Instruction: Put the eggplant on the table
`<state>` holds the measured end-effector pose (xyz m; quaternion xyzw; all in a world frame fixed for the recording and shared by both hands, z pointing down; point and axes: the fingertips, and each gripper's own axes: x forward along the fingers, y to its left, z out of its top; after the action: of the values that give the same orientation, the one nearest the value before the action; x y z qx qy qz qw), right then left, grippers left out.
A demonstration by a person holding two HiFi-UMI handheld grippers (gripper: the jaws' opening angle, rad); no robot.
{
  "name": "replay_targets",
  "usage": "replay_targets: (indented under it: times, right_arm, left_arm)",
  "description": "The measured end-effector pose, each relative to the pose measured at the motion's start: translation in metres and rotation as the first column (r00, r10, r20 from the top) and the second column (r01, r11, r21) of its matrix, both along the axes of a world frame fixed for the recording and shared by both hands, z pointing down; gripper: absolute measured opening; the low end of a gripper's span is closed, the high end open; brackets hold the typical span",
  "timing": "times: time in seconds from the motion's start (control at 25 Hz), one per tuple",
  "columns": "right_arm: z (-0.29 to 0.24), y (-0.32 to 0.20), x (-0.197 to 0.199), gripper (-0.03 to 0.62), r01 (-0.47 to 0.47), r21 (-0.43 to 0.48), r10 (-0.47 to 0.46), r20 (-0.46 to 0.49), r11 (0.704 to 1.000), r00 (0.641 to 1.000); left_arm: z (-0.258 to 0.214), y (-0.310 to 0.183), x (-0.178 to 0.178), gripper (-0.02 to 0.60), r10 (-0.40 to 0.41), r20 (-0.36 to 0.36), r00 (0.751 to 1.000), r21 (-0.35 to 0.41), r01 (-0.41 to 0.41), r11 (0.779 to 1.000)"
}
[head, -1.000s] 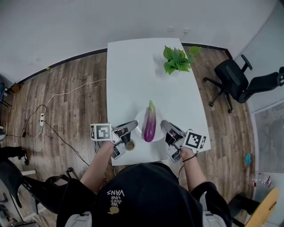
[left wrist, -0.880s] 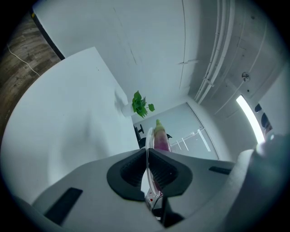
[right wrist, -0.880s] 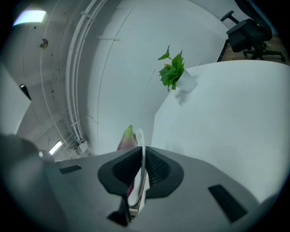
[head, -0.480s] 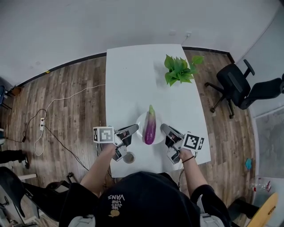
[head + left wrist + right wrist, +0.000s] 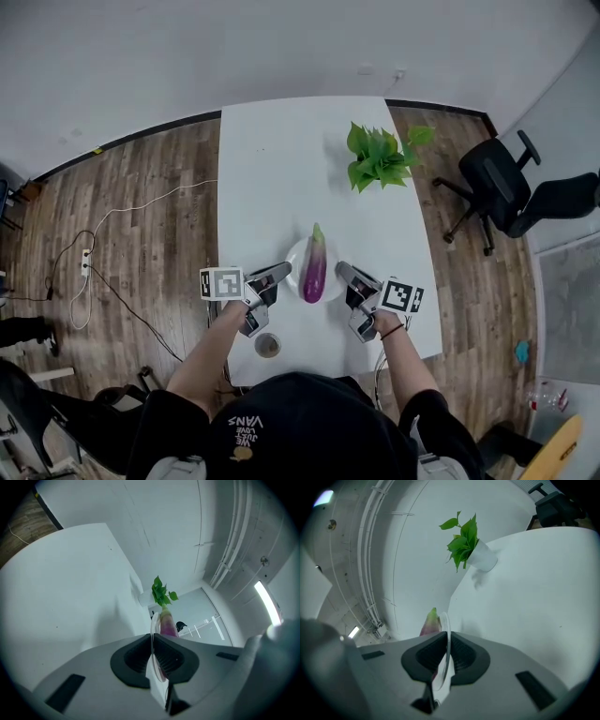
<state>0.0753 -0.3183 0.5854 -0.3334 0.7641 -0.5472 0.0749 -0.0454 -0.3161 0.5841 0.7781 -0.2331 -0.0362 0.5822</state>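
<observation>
A purple eggplant (image 5: 314,264) with a green stem lies on a white plate (image 5: 292,261) over the near part of the white table (image 5: 281,159). My left gripper (image 5: 280,273) is shut on the plate's left rim, and my right gripper (image 5: 341,272) is shut on its right rim. In the left gripper view the plate's thin edge (image 5: 152,632) runs between the jaws, with the eggplant (image 5: 166,623) behind it. The right gripper view shows the same rim (image 5: 447,627) clamped and the eggplant's tip (image 5: 430,622) to its left. Whether the plate touches the table I cannot tell.
A potted green plant (image 5: 380,155) stands at the table's far right. A small round cup (image 5: 267,345) sits near the table's front edge, behind my left gripper. A black office chair (image 5: 506,187) is on the wooden floor to the right; a cable (image 5: 103,244) lies at left.
Both grippers have carried the plate and eggplant forward over the table, away from the person. The small cup, once beside the left gripper, now lies behind it.
</observation>
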Motion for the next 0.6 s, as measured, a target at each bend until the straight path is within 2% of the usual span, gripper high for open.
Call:
replay_targets:
  times: [0.36, 0.6]
  right_arm:
    - [0.032, -0.014, -0.001, 0.032, 0.015, -0.068, -0.016, -0.024, 0.998, 1.0]
    - [0.05, -0.017, 0.0, 0.032, 0.029, -0.16, -0.04, -0.066, 0.987, 0.997]
  left_arm:
    - [0.032, -0.016, -0.001, 0.025, -0.005, 0.043, 0.999, -0.062, 0.008, 0.998]
    - [0.051, -0.019, 0.0, 0.025, 0.008, 0.087, 0.996, -0.15, 0.005, 0.989]
